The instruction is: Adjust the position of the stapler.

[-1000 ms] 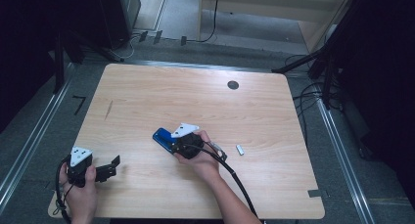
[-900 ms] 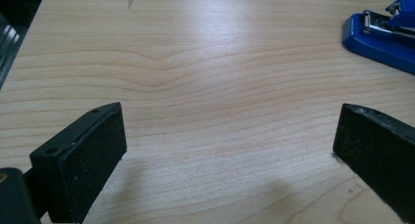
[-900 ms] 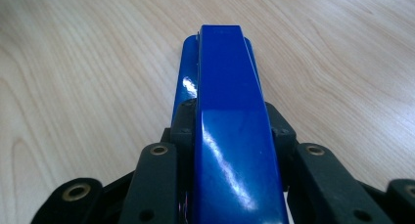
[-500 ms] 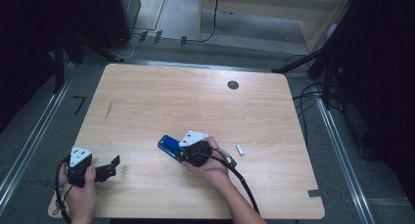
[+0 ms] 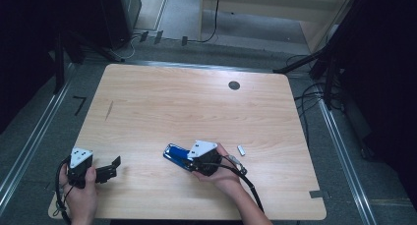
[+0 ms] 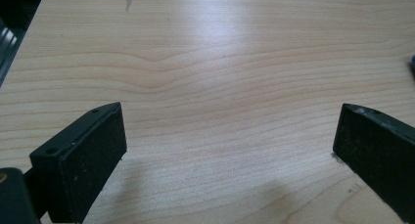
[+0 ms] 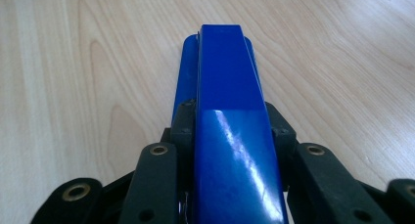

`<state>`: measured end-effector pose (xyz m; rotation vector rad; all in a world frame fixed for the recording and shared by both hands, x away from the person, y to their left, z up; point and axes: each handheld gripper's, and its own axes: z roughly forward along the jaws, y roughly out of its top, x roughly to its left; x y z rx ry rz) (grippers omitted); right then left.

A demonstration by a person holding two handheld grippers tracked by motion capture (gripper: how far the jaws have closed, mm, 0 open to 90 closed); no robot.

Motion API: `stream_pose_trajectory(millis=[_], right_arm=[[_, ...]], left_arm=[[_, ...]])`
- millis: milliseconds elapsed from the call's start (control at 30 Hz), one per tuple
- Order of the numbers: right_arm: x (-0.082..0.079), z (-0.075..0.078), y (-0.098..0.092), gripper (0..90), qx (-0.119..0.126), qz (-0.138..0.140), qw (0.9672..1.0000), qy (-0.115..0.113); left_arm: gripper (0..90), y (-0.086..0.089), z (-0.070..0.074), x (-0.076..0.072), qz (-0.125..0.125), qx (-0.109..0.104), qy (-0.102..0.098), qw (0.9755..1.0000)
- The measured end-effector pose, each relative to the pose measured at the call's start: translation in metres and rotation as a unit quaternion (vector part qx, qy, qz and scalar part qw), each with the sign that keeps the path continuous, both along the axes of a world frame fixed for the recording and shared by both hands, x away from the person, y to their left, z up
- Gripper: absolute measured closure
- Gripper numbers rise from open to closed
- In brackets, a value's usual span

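While gripping a glossy blue plastic stapler (image 7: pixel 230 136) on the pale wooden surface (image 5: pixel 196 102), right tongs (image 5: pixel 184 158) clamped (sideways), left tongs (image 5: pixel 110 168) agape, empty.

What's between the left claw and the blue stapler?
Bare light wooden tabletop, per the high view: nothing between the open left claw and the blue plastic stapler clamped in the right claw.

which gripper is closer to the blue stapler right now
The right gripper: its jaws are clamped on the sides of the blue stapler. The left gripper sits open near the table's front left corner, well apart from it.
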<state>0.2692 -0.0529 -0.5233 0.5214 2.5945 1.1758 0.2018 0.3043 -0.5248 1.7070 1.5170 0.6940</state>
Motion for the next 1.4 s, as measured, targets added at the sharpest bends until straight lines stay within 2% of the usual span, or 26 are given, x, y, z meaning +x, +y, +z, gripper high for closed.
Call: stream_pose_trajectory(millis=[200,367,433,467,533,567,633,667,700,833,867,900,933,967,1033,1067,1100,1133,1233,1300,1333,1367,1400], right_arm=[[-0.007,0.000,-0.010,67.1,-0.001,0.018,0.9998,0.000],[-0.010,-0.001,-0.019,67.1,0.002,0.036,0.9993,-0.001],[-0.010,-0.002,-0.020,67.1,0.004,0.039,0.9992,0.001],[-0.009,-0.002,-0.023,67.0,0.009,0.039,0.9991,0.012],[-0.008,-0.003,-0.024,66.6,0.016,0.028,0.9990,0.032],[-0.008,-0.003,-0.024,66.6,0.016,0.028,0.9990,0.032],[-0.010,-0.003,-0.027,47.8,0.029,0.009,0.9988,0.037],[-0.010,-0.003,-0.027,47.8,0.029,0.009,0.9988,0.037],[-0.012,0.000,-0.031,41.6,0.037,-0.005,0.9985,0.039],[-0.020,0.004,-0.044,38.8,0.056,-0.022,0.9975,0.037],[-0.020,0.004,-0.044,38.8,0.056,-0.022,0.9975,0.037],[-0.024,0.004,-0.051,39.0,0.059,-0.038,0.9969,0.034],[-0.024,0.004,-0.051,39.0,0.059,-0.038,0.9969,0.034],[-0.027,0.006,-0.059,39.7,0.070,-0.061,0.9950,0.036],[-0.028,0.006,-0.062,40.0,0.075,-0.069,0.9940,0.039],[-0.031,0.007,-0.070,40.0,0.092,-0.082,0.9912,0.049],[-0.031,0.007,-0.070,40.0,0.092,-0.082,0.9912,0.049],[-0.035,0.008,-0.075,41.0,0.102,-0.092,0.9892,0.050],[-0.039,0.009,-0.080,41.7,0.110,-0.103,0.9873,0.051],[-0.044,0.009,-0.086,44.9,0.118,-0.114,0.9850,0.052],[-0.049,0.007,-0.092,46.9,0.122,-0.119,0.9839,0.053],[-0.051,0.006,-0.095,48.6,0.119,-0.122,0.9839,0.053],[-0.053,0.004,-0.098,50.7,0.121,-0.124,0.9832,0.057]], left_arm=[[0.0,0.000,0.000,0.000,0.000,-0.001,0.000,1.0000],[0.0,0.001,0.000,-0.001,-0.004,-0.010,-0.001,0.9999],[0.0,0.001,0.000,-0.001,-0.004,-0.010,0.000,0.9999],[0.0,0.001,0.000,-0.001,-0.005,-0.006,-0.002,1.0000],[0.0,-0.001,0.000,-0.001,-0.008,0.000,0.002,1.0000],[0.0,-0.001,0.000,-0.001,-0.008,0.000,0.002,1.0000],[0.0,-0.005,0.001,-0.001,-0.005,0.018,0.008,0.9998],[0.0,-0.005,0.001,-0.001,-0.005,0.018,0.008,0.9998],[0.0,-0.007,0.001,-0.001,-0.008,0.024,0.009,0.9996],[0.0,-0.012,0.005,-0.001,-0.017,0.017,0.005,0.9997],[0.0,-0.015,0.006,0.000,-0.021,0.023,0.005,0.9995],[0.0,-0.024,0.008,-0.001,-0.033,0.029,0.002,0.9990],[0.0,-0.024,0.008,-0.001,-0.033,0.029,0.002,0.9990],[0.0,-0.029,0.008,-0.001,-0.041,0.028,0.001,0.9988],[0.0,-0.038,0.008,-0.002,-0.055,0.012,-0.003,0.9984],[0.0,-0.045,0.008,-0.002,-0.069,0.008,-0.003,0.9976],[0.0,-0.045,0.008,-0.002,-0.069,0.008,-0.003,0.9976],[0.0,-0.054,0.008,-0.003,-0.081,0.001,-0.007,0.9967],[0.1,-0.062,0.008,-0.004,-0.089,-0.005,-0.011,0.9960],[4.5,-0.071,0.008,-0.006,-0.095,0.000,-0.016,0.9953],[8.3,-0.079,0.008,-0.007,-0.106,0.004,-0.021,0.9942],[13.0,-0.079,0.008,-0.007,-0.106,0.004,-0.021,0.9942],[18.7,-0.087,0.007,-0.011,-0.117,0.011,-0.028,0.9927]])
